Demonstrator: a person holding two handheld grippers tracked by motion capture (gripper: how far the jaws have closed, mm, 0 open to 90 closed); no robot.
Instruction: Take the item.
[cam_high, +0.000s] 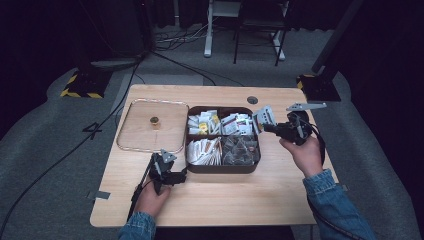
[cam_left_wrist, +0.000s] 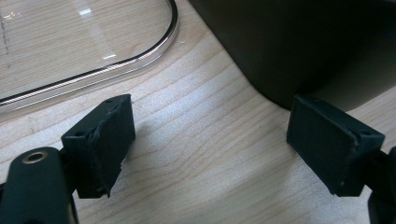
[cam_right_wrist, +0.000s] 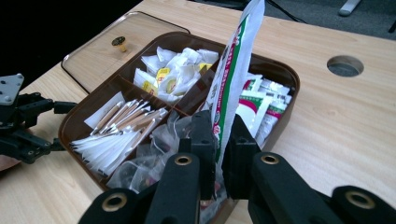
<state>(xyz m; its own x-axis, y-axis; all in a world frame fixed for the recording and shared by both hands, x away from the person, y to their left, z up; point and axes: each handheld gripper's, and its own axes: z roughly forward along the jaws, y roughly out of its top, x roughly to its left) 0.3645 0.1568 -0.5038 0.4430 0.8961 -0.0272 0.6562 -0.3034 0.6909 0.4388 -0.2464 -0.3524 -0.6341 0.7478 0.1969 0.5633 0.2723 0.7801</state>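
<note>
a: where does the work stand?

b: the right gripper (cam_right_wrist: 219, 154) has its jaws clenched on 1 white sachet with red and green print (cam_right_wrist: 236, 70), pinched by its lower edge and standing upright. in the high view the sachet (cam_high: 263, 116) is held in the air over the right rim of the brown box (cam_high: 220, 169), so picking 1 out looks done.

a: and the left gripper?

b: the left gripper (cam_left_wrist: 210, 144) is released, jaws wide apart with nothing between them, low over the bare table (cam_high: 225, 197) at the box's near left corner. it may be there to steady the box, but i can't tell that it touches it.

a: what's left?

b: i'd say putting the sachet down somewhere; where isn't clear. the box has 4 compartments, all full: sachets at the back, white stick packets (cam_high: 204, 151) and clear pyramid bags (cam_high: 240, 149) in front. the clear lid (cam_high: 152, 126) lies flat on the table, left of the box, so closing it is also pending.
</note>
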